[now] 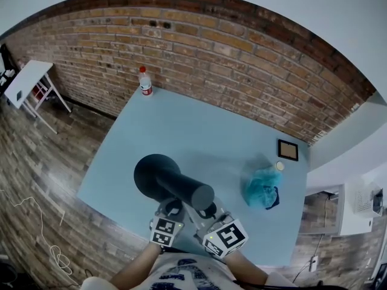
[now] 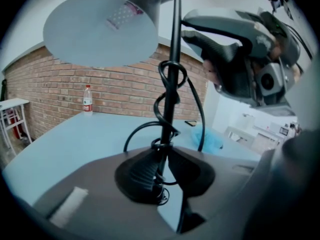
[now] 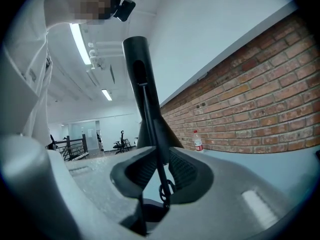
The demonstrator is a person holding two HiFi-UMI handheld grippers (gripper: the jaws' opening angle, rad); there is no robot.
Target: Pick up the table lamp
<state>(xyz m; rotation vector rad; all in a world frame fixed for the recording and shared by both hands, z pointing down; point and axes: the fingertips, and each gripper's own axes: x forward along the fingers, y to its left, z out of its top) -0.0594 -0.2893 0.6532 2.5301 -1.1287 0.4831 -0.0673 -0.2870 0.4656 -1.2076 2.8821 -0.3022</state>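
Observation:
A black table lamp (image 1: 172, 183) stands at the near edge of the light blue table (image 1: 199, 132), its wide shade (image 1: 156, 174) toward me. My left gripper (image 1: 173, 209) and right gripper (image 1: 208, 213) flank its thin pole from either side. In the left gripper view the left gripper (image 2: 162, 176) is shut on the pole (image 2: 172, 84), which has black cable (image 2: 167, 104) wound round it, and the shade's pale underside (image 2: 100, 29) hangs above. In the right gripper view the right gripper (image 3: 159, 176) is shut on the same pole (image 3: 150, 119). The lamp's foot is mostly hidden.
A plastic bottle (image 1: 145, 81) stands at the table's far edge by the brick wall. A crumpled blue cloth (image 1: 263, 186) and a small dark frame (image 1: 288, 150) lie at the right. A white folding stand (image 1: 27, 80) is on the floor, far left.

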